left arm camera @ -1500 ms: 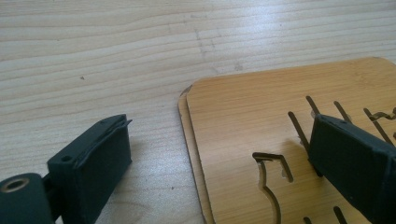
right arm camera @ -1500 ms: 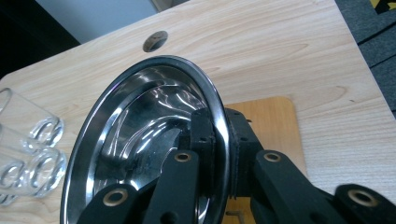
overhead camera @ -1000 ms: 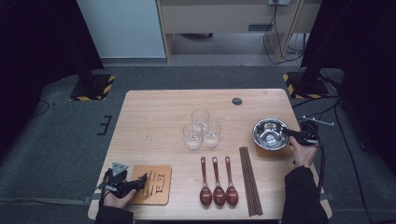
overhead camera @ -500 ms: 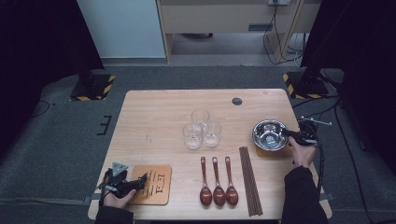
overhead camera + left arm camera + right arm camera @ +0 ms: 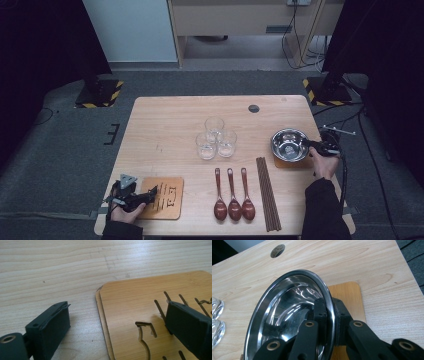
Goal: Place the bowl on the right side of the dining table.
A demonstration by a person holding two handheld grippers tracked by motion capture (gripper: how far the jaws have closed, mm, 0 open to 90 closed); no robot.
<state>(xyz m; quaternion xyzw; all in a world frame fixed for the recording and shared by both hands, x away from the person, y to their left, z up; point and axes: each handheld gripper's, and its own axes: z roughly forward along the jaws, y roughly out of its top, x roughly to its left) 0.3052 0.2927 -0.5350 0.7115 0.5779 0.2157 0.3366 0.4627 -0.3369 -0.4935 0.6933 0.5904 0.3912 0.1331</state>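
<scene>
Shiny round steel bowl (image 5: 287, 315) sits on a small wooden coaster (image 5: 290, 162) near the table's right edge, its rim pinched between the right gripper (image 5: 329, 315), one jaw inside the bowl and one outside. That hand (image 5: 324, 165) reaches in from below, forearm along the table edge. At the near-left corner, the left gripper (image 5: 150, 192) lies level, jaws apart over the edge of a slotted wooden trivet (image 5: 140, 305), gripping nothing. Three glasses (image 5: 215, 137) stand mid-table on the pale wooden table (image 5: 165, 125).

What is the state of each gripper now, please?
Left gripper: open, jaws astride the edge of the slotted wooden coaster, not gripping.
Right gripper: closed on the rim of the shiny steel bowl.
</scene>
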